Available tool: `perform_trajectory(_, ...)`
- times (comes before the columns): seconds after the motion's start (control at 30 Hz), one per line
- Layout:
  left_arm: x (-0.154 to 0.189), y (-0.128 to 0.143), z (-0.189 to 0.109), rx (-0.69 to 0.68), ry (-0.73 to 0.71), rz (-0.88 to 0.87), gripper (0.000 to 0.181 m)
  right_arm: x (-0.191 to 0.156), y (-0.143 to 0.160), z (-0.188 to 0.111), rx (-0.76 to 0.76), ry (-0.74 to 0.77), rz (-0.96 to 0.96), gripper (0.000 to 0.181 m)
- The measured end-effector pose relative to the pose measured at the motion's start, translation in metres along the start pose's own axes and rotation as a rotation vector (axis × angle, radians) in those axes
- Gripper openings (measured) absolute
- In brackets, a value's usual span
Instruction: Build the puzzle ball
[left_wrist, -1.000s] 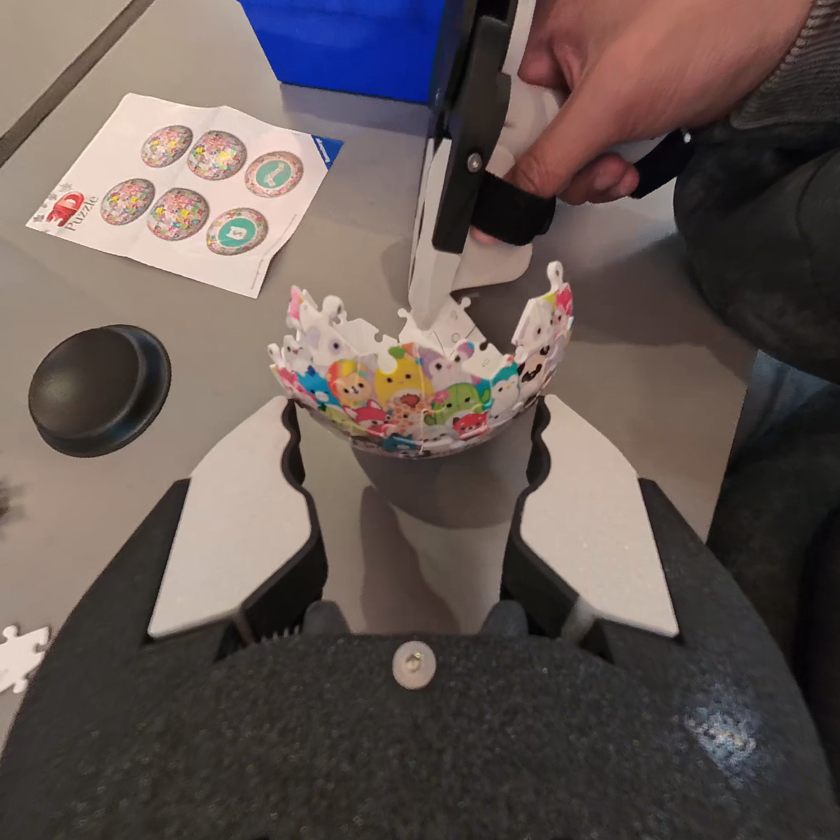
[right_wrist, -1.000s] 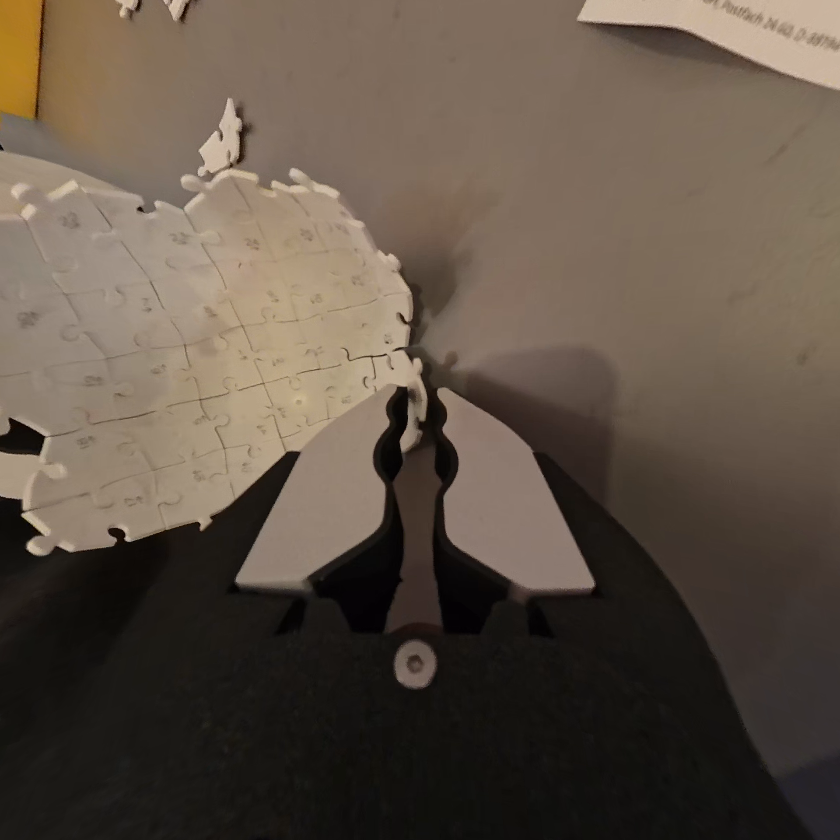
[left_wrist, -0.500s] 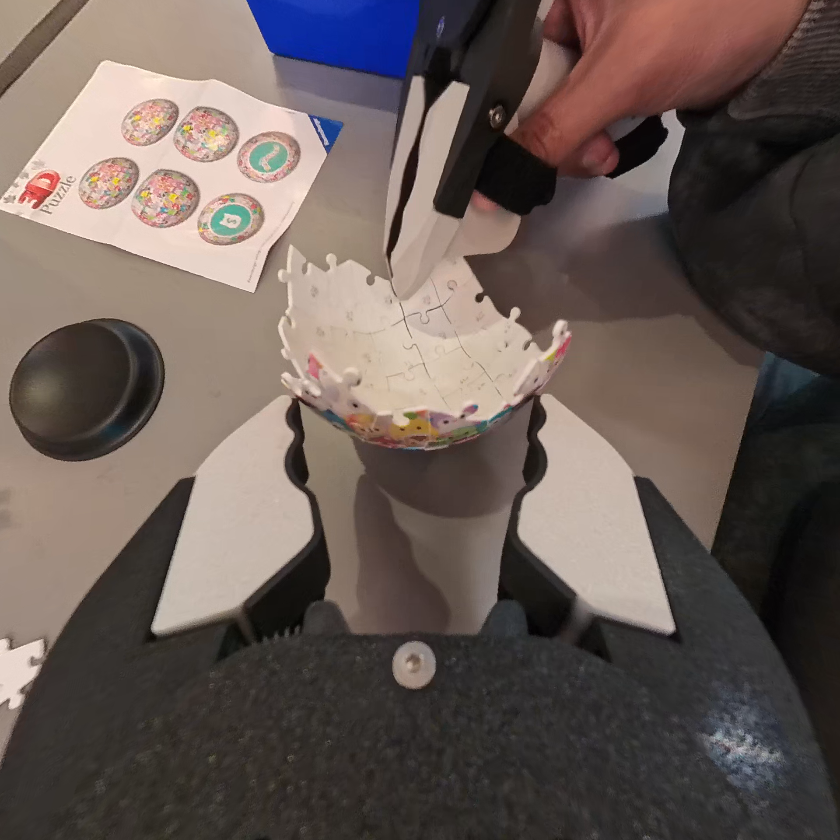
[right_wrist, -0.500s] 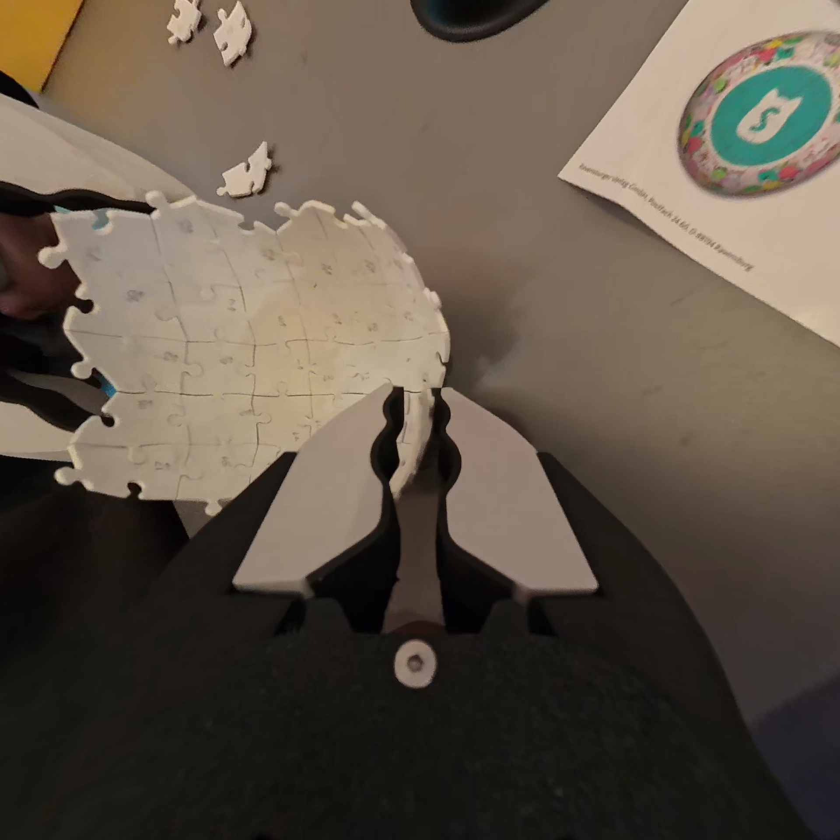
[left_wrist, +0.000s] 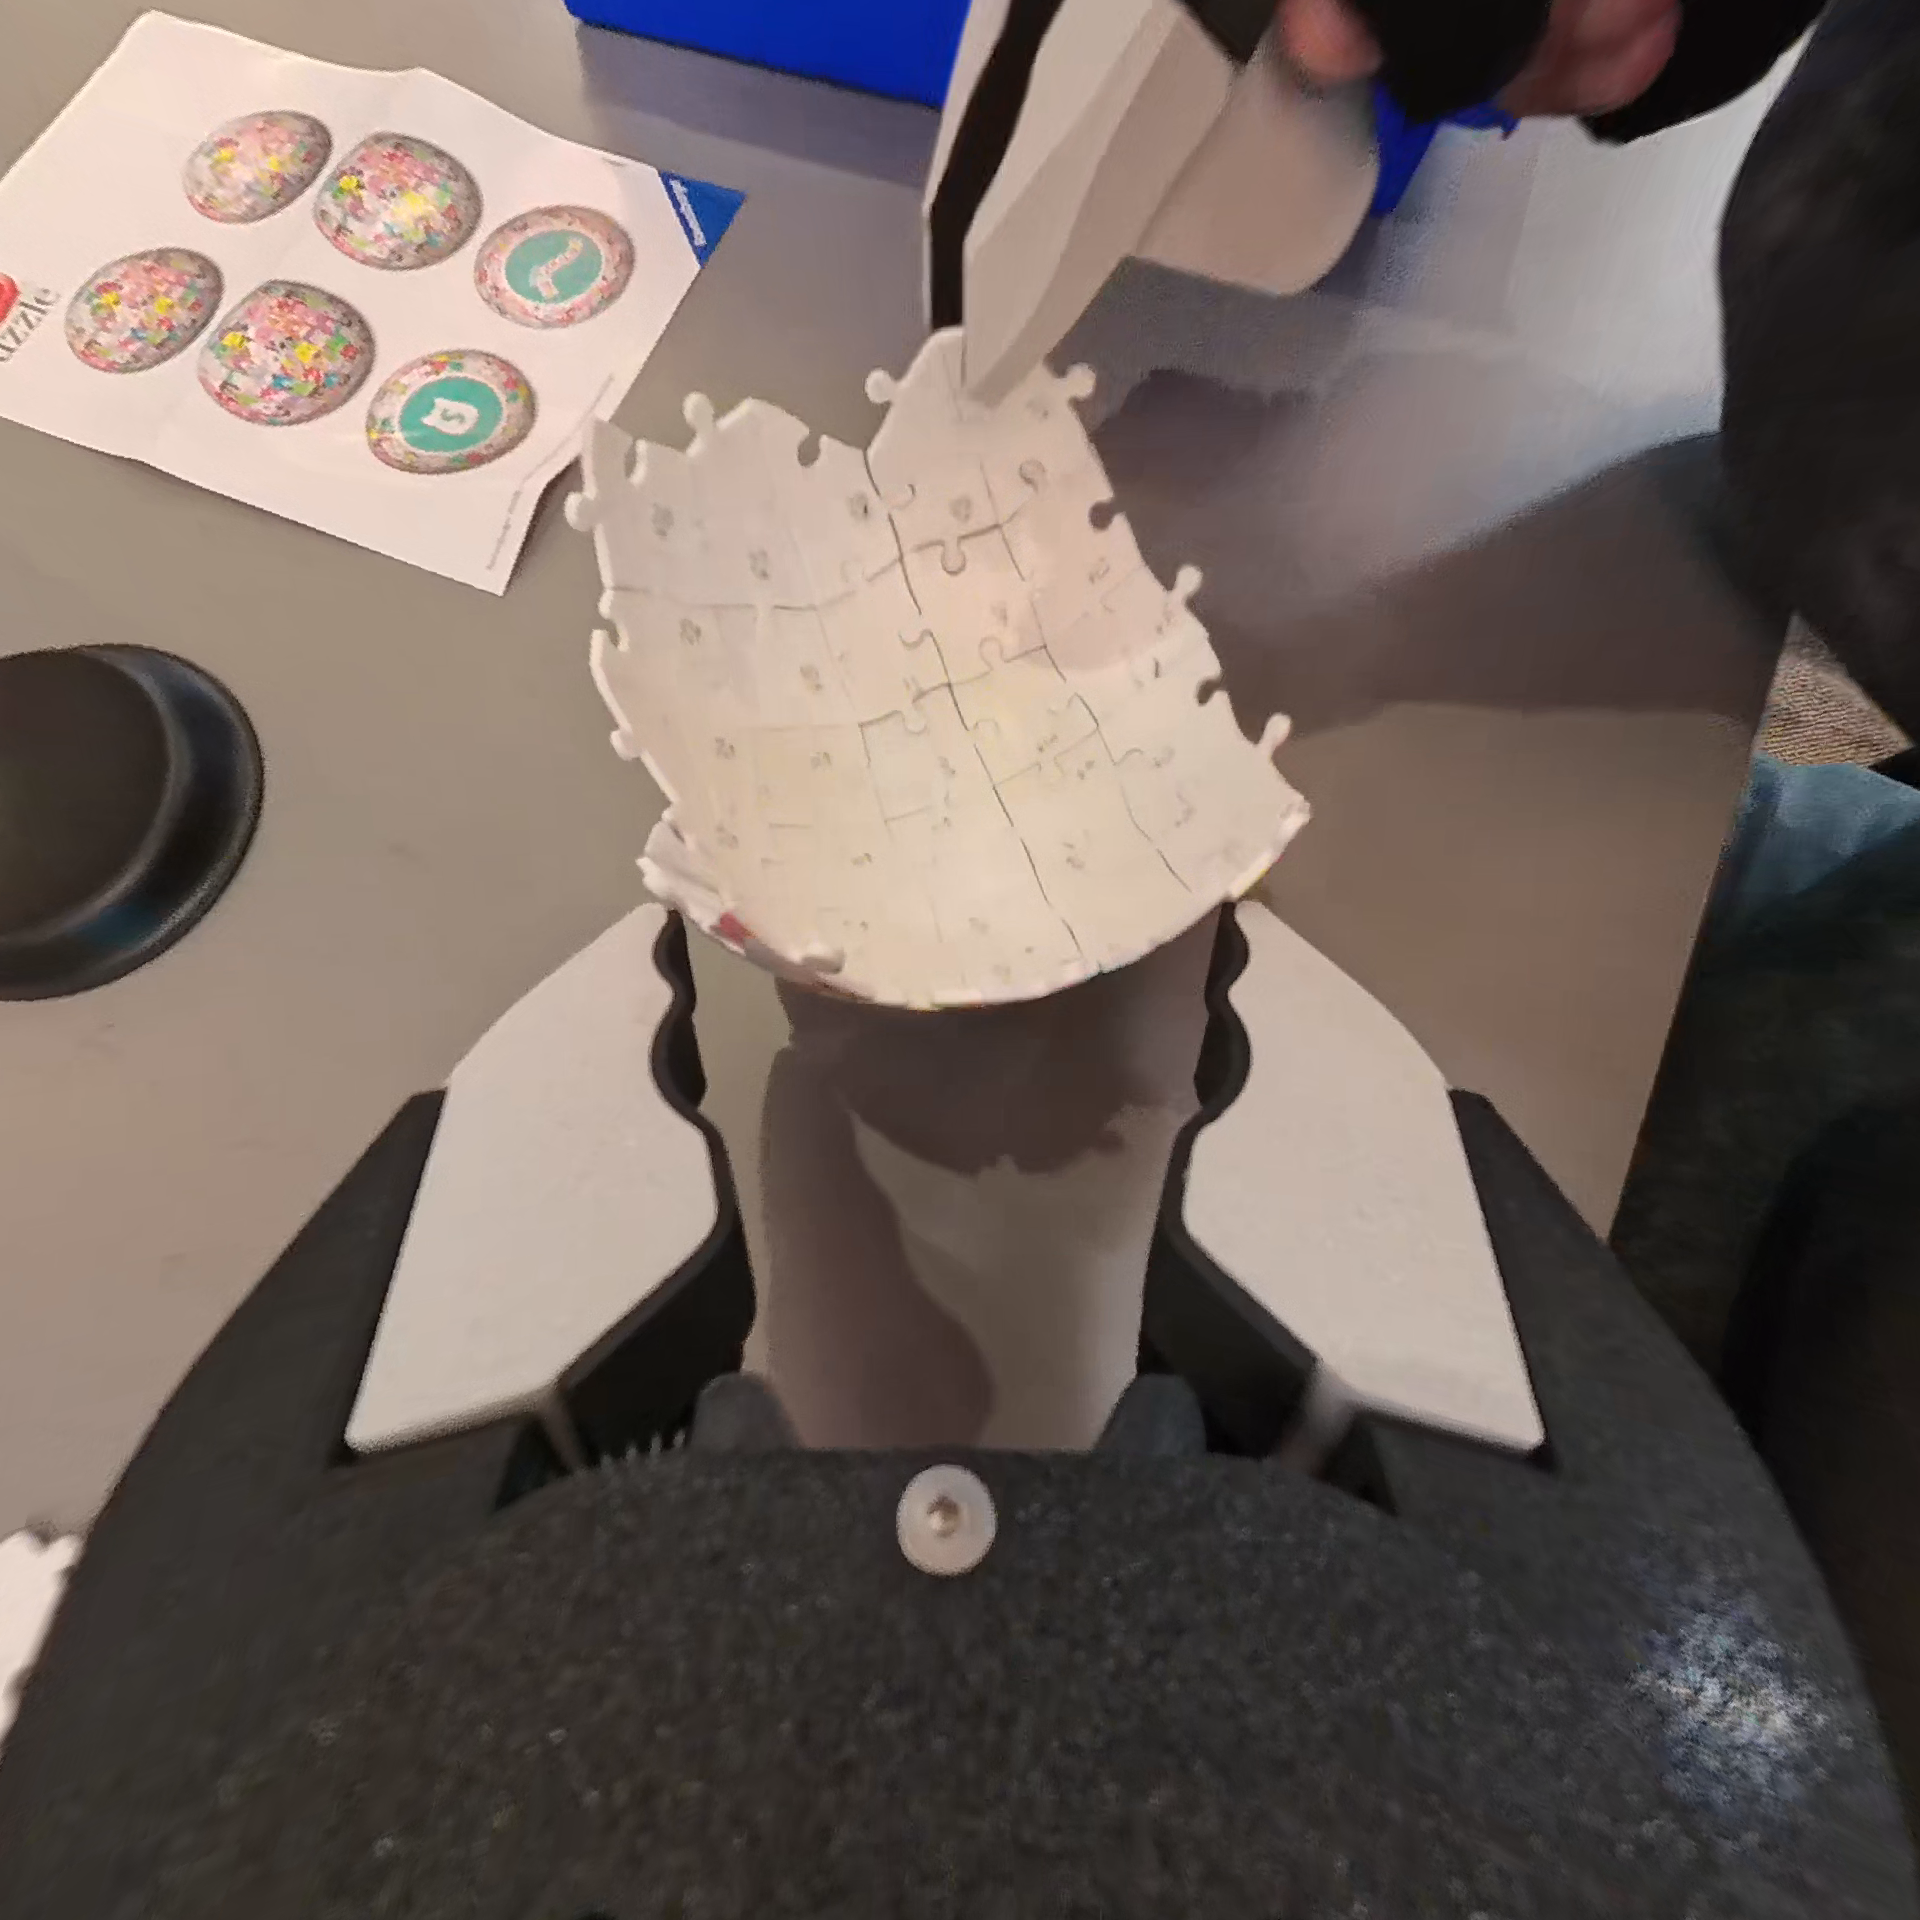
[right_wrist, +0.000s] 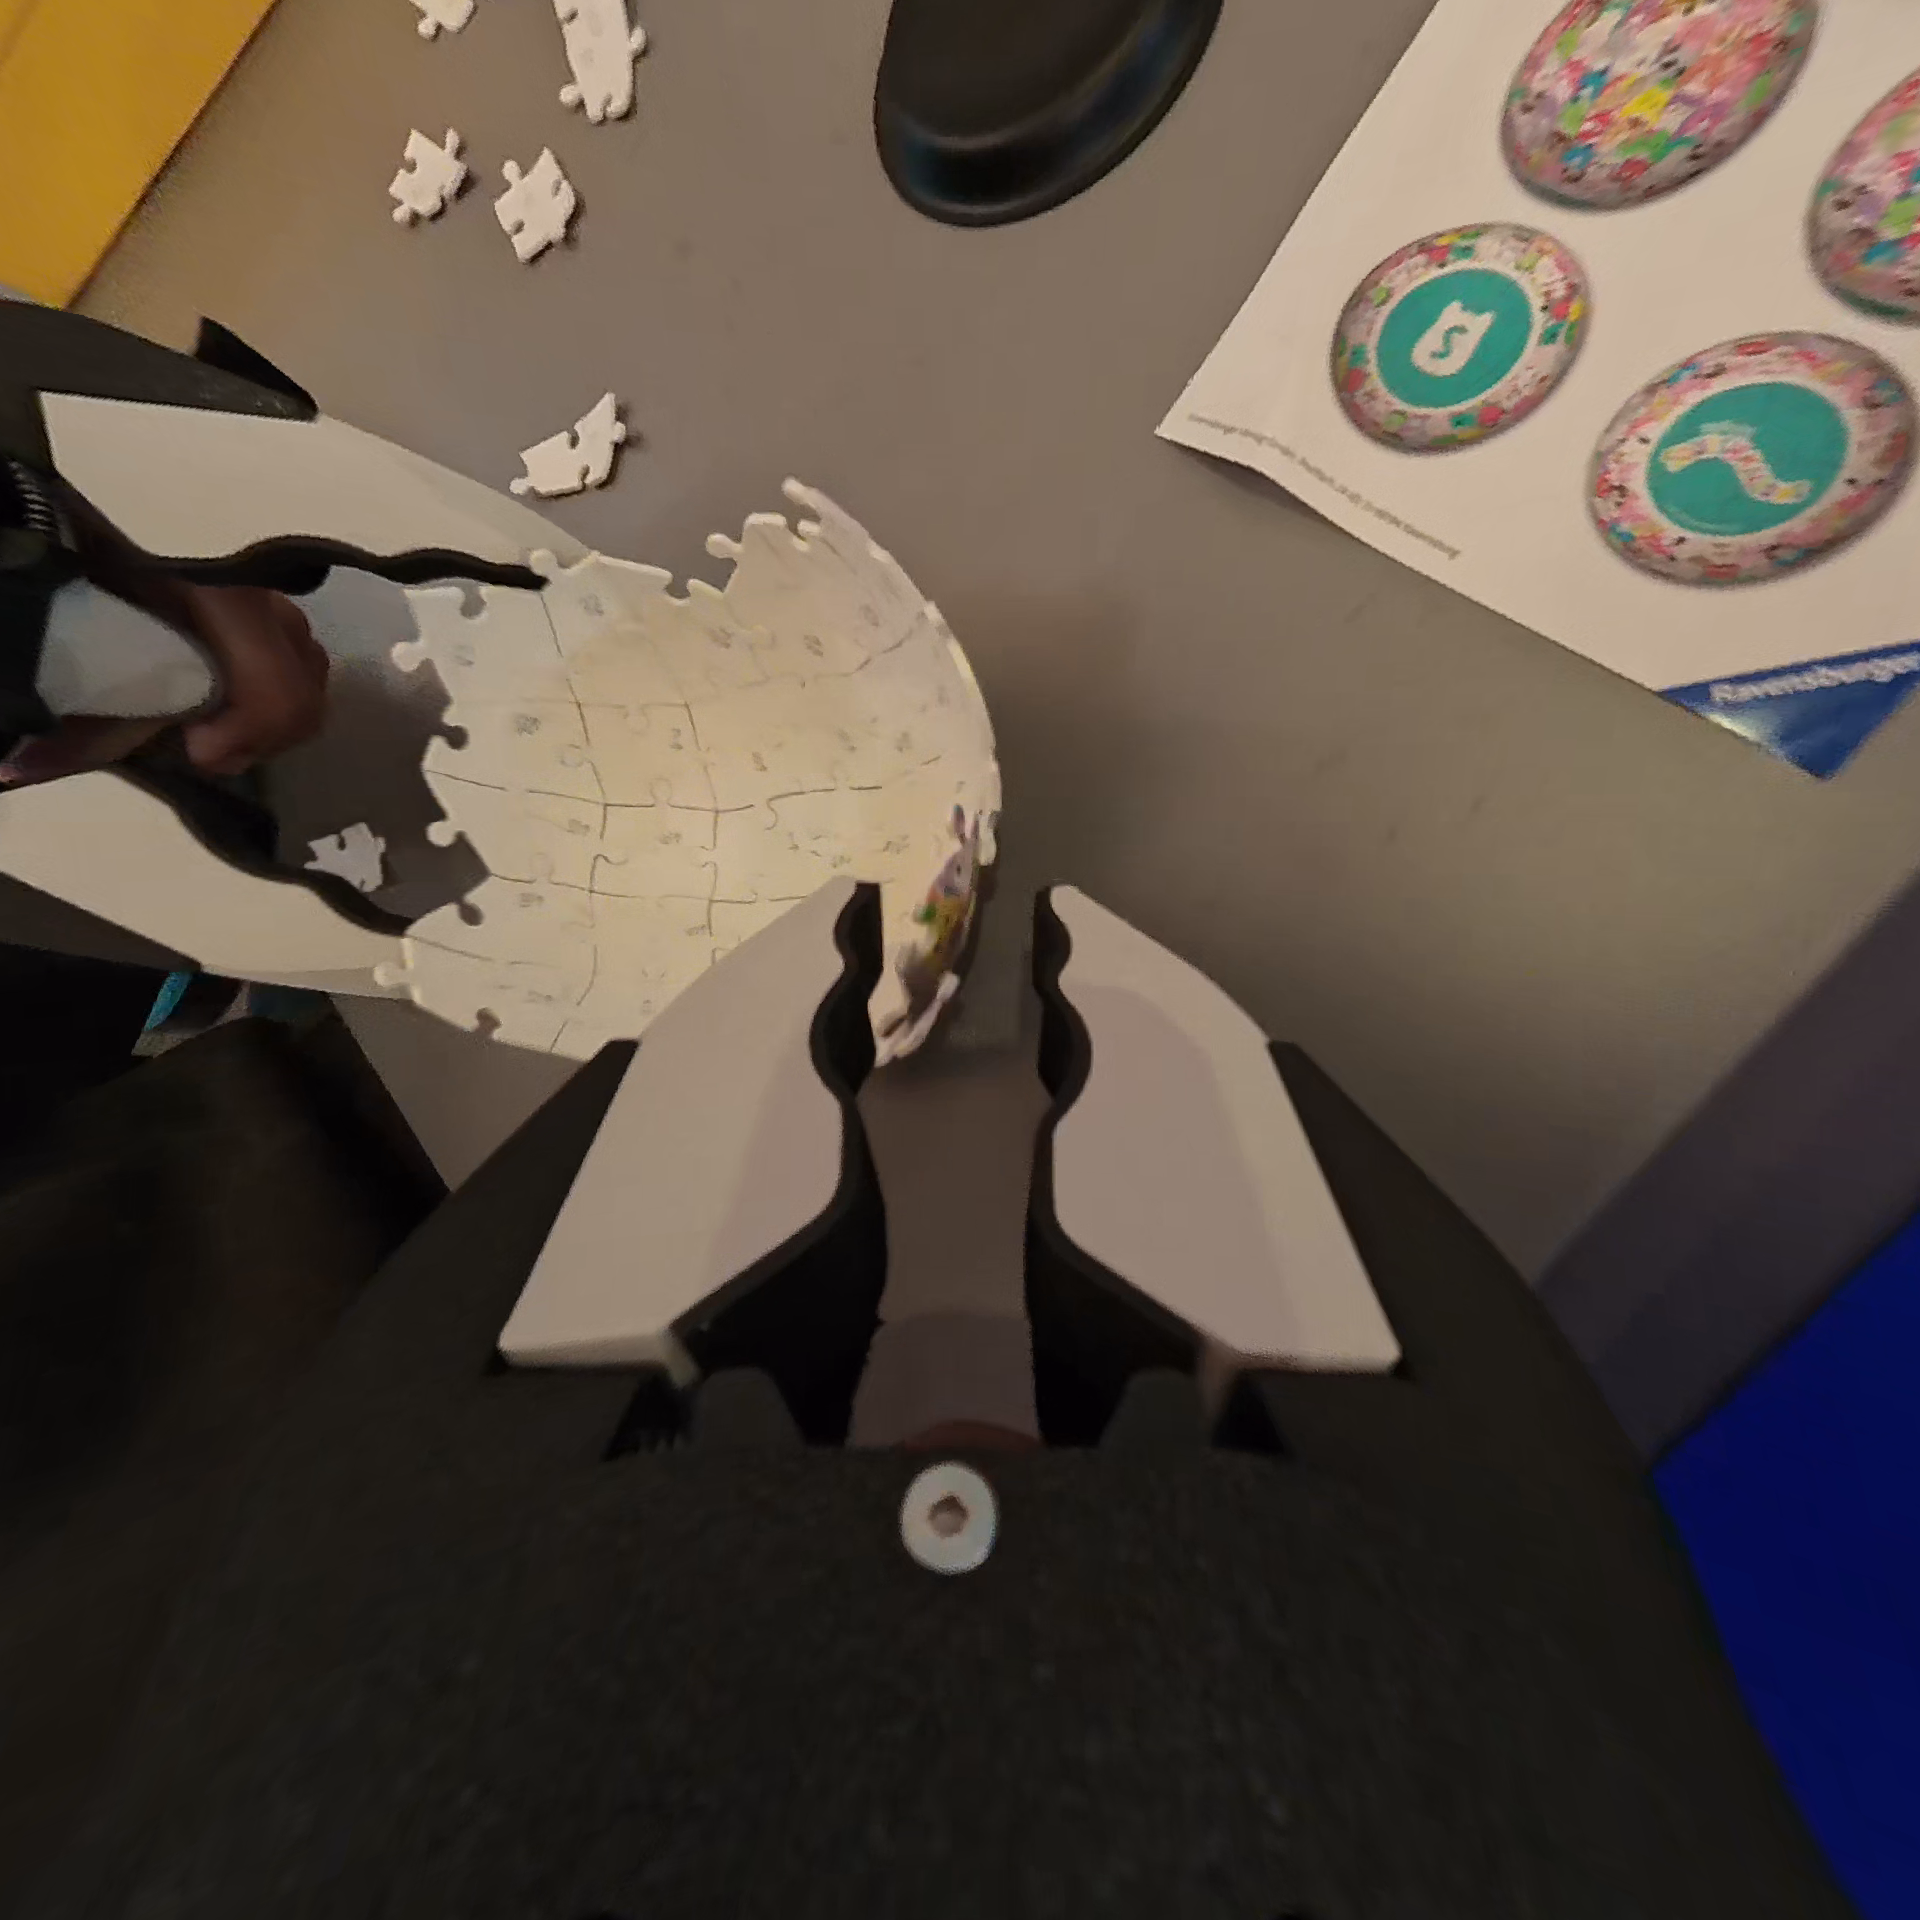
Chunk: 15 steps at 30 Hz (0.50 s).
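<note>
A matte grey surface (left_wrist: 436, 727) filled the background, evenly lit, with soft shadows. A blue box-like block (left_wrist: 769, 42) stood at its far edge in the left wrist view, and a yellow panel (right_wrist: 94, 125) bordered one corner in the right wrist view.

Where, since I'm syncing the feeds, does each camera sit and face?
Left wrist view: on the left gripper, looking forward and down at the puzzle shell; own open fingers frame it, right gripper opposite.
Right wrist view: on the right gripper, looking down at the shell's rim; own fingers, left gripper at left.
Both share shell, leaflet, black stand.
</note>
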<state>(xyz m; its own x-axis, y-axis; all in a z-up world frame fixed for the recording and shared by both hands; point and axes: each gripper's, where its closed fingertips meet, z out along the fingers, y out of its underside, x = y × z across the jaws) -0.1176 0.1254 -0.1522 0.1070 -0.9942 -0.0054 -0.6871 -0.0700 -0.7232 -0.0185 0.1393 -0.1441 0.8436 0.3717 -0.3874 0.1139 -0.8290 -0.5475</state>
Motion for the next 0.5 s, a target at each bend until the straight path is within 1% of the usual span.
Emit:
perform_trajectory(0.07, 0.002, 0.003, 0.000, 0.003, 0.001, -0.005, 0.094, -0.001, 0.005, -0.005, 0.016, 0.033, 0.019, 0.033)
perform_trajectory(0.13, 0.003, 0.005, 0.000, 0.006, 0.002, -0.008, 0.094, -0.007, 0.011, -0.003, 0.024, 0.040, 0.032, 0.038)
perform_trajectory(0.27, 0.006, 0.006, 0.000, 0.009, 0.008, -0.015, 0.095, -0.008, 0.017, 0.010, 0.046, 0.120, 0.051, 0.040)
perform_trajectory(0.37, 0.010, 0.007, 0.000, 0.008, 0.013, -0.007, 0.094, 0.000, 0.023, 0.018, 0.068, 0.205, 0.090, 0.041)
perform_trajectory(0.43, 0.011, 0.008, -0.001, 0.008, 0.010, -0.002, 0.094, 0.003, 0.021, 0.016, 0.141, 0.230, 0.106, 0.040)
perform_trajectory(0.5, 0.012, 0.008, -0.001, 0.012, 0.015, -0.005, 0.094, 0.001, 0.017, 0.013, 0.220, 0.215, 0.121, 0.038)
